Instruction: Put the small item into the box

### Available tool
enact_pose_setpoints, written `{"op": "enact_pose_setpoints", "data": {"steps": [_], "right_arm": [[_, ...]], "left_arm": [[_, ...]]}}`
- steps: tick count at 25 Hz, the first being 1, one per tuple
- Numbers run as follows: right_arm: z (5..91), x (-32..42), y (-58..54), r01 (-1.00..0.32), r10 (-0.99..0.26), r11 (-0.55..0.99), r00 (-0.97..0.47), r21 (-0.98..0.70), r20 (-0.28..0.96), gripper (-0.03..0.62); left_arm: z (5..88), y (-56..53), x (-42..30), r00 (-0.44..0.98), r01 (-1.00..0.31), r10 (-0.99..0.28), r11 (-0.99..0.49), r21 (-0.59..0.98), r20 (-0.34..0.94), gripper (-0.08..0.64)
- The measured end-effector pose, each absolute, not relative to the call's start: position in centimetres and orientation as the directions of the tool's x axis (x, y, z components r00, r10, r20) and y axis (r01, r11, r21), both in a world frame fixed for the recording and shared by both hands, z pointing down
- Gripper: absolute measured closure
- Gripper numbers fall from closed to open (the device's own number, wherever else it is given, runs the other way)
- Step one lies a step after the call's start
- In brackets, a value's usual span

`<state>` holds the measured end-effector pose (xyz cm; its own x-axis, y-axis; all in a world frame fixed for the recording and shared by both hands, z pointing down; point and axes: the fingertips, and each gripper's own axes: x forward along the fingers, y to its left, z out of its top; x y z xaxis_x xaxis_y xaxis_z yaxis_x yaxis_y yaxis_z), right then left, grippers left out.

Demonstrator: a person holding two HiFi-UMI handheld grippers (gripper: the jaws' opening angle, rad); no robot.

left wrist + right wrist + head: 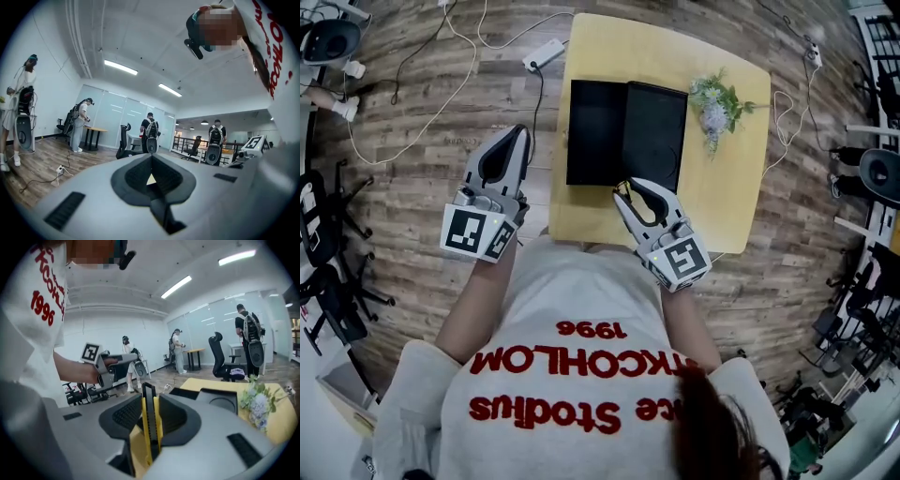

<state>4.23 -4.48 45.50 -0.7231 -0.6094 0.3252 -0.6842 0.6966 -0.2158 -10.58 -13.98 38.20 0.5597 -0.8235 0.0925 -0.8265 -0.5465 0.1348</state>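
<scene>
My right tongs (625, 190) are clamped on the item (149, 418), a thin yellow and black strip standing upright between the pads, over the near edge of the yellow surface (731, 187) and just short of the black box (654, 141). My left tongs (521, 133) are closed and empty, off the surface's left side over the wooden floor (422, 141). A flower sprig (715, 103) lies right of the box.
</scene>
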Motion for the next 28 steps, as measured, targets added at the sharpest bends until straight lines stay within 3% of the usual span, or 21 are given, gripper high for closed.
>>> {"op": "enact_pose_setpoints", "data": {"steps": [9,15,28], "right_arm": [[36.4,6.7,-8.6,-0.730,-0.726,0.661,-0.681,-0.173,0.098,0.477],[33.0,7.9,-9.7,-0.747,-0.753,0.651,-0.658,-0.134,0.014,0.477],[32.4,6.8,-10.5,-0.707,-0.706,0.703,-0.706,-0.073,0.043,0.477]], "left_arm": [[34.0,-15.2,-10.5,0.548,-0.833,-0.837,-0.546,0.089,-0.005,0.554],[31.8,-15.8,-10.7,0.538,-0.839,-0.841,-0.541,0.066,-0.061,0.554],[31.8,-16.2,-11.6,0.500,-0.862,-0.864,-0.503,0.063,-0.060,0.554]]}}
